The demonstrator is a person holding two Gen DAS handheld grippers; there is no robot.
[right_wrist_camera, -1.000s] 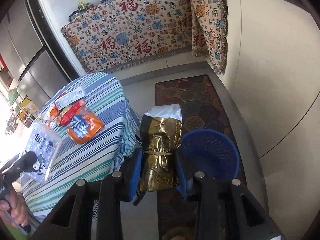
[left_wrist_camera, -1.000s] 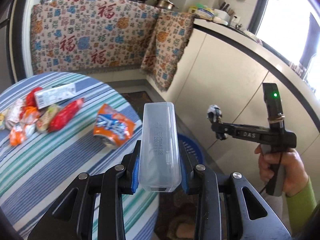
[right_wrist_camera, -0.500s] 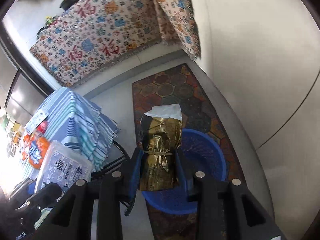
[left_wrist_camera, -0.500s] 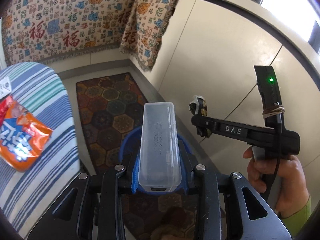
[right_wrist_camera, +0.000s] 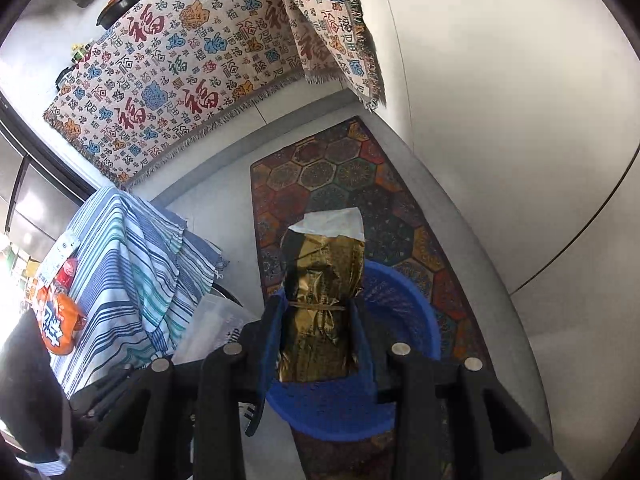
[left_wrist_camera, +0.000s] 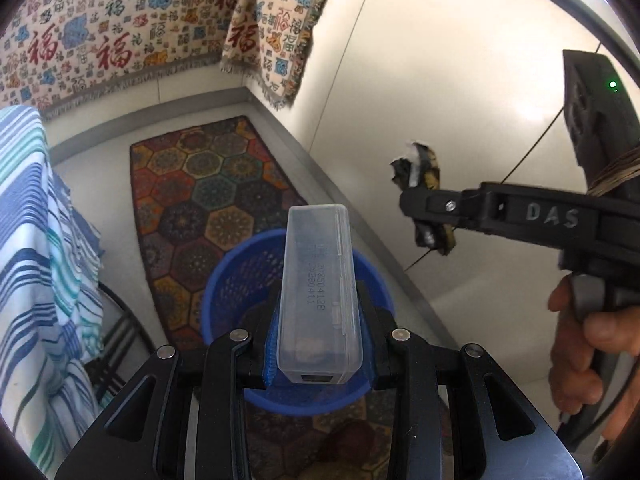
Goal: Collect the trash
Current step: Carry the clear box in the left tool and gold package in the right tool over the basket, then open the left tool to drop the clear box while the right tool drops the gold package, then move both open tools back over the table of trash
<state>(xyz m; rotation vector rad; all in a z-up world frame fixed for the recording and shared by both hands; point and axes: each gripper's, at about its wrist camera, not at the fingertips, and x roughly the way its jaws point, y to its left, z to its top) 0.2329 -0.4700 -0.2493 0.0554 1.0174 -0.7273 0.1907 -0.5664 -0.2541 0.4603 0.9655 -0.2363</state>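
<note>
Left gripper: jaws narrow, clamped on a clear rectangular plastic box, held lengthwise directly above a blue perforated plastic basket.

Right gripper: jaws narrow, clamped on a crumpled gold foil wrapper with a white torn end, also above the basket's rim.

Basket: stands on a patterned hexagon rug, beside a table draped in a blue-and-teal striped cloth.

On the table: an orange snack packet.

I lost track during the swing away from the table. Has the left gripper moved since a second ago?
Yes. The left gripper, shut on the clear plastic box, has swung off the striped table and now hangs over the blue basket.
</note>
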